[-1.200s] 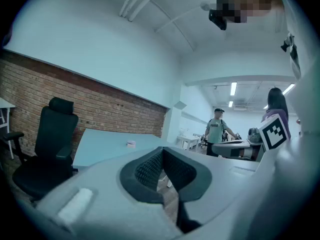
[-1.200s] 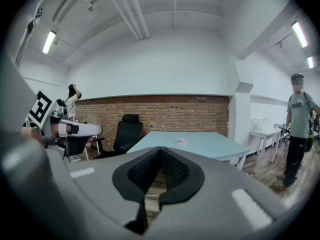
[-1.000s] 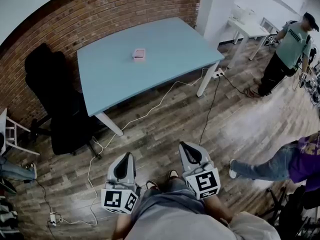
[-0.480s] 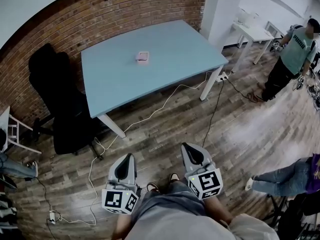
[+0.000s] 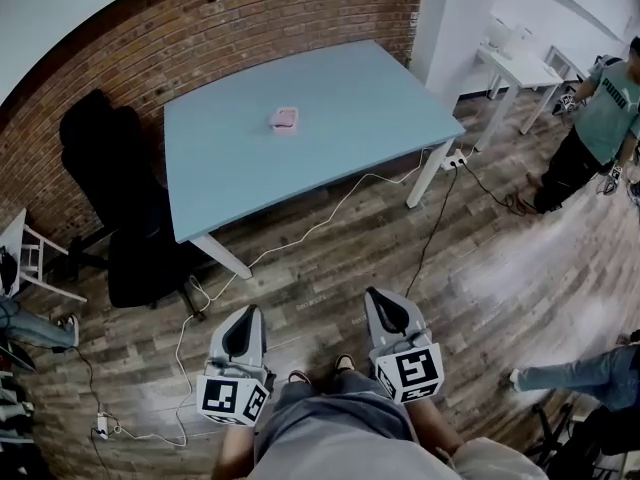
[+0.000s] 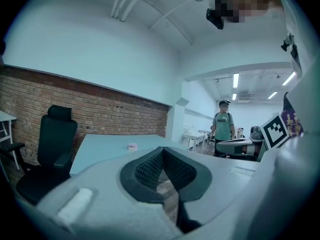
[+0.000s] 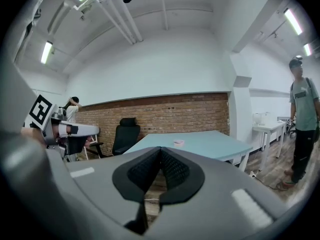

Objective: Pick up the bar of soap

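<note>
Left gripper point(image 5: 245, 313) pinched closed, nothing in it. Right gripper point(image 5: 380, 298) same, empty. Both low by my legs, well apart from table point(image 5: 330, 88). Soap bar point(image 5: 284, 118) sits mid-top, toward brick wall. Risks, my guess: snagging white cable point(image 5: 330, 208) crossing floor; arriving with jaws closed, nudging soap, skidding it away.

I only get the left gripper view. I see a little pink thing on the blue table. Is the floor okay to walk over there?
Observer: A white cable snakes over the wooden floor between you and the table with the bar of soap.
Operator: Is my other gripper holding anything?
Observer: No, the right gripper is empty, its jaws together.
</note>
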{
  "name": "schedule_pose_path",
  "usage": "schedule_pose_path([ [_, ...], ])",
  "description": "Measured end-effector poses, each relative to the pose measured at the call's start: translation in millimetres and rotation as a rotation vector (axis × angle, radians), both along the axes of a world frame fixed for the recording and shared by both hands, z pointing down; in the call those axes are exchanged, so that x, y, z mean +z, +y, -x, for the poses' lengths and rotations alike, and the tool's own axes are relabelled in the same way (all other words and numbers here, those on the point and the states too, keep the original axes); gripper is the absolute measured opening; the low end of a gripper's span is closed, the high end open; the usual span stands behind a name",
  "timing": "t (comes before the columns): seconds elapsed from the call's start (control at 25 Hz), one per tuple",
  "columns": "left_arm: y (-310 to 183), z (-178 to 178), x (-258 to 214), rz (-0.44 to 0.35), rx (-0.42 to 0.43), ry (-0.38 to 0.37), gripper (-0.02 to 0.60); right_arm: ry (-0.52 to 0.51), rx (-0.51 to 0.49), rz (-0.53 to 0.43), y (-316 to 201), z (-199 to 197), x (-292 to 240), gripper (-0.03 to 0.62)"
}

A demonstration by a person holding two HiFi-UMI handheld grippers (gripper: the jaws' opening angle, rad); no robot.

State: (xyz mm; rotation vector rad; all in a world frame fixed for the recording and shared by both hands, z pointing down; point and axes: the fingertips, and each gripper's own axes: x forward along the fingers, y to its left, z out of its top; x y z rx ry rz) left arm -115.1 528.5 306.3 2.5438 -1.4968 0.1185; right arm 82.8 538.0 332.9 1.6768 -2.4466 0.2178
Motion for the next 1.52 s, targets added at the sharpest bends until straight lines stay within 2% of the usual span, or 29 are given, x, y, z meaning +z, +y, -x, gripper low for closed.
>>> schedule_pose_path([
  [0.32, -46, -23, 3, 0.002, -0.036, -0.027, 0.005, -0.021, -0.043, 0.028, -46, -13, 15, 0.003],
  [0.56, -102, -33, 13, 0.009, -0.002, -0.011, 0.004, -0.014, -0.054, 0.038, -100, -1, 20, 0.003],
  [0.76, -164, -22, 7, 0.001, 0.019, 0.02, 0.003, 0.009, -0.071, 0.036, -154, 20, 13, 0.003],
  [1.2, -288, 6, 5, -0.009, 0.091, 0.018, 0.003, 0.036, -0.066, 0.017, -278, 66, 1, 0.003],
  [1.4, -320, 6, 9, -0.013, 0.109, 0.0, 0.005, 0.055, -0.044, 0.025, -306, 70, -1, 0.003],
  [1.52, -329, 4, 16, 0.004, 0.118, 0.022, 0.004, 0.057, -0.036, 0.032, -318, 72, 4, 0.003],
])
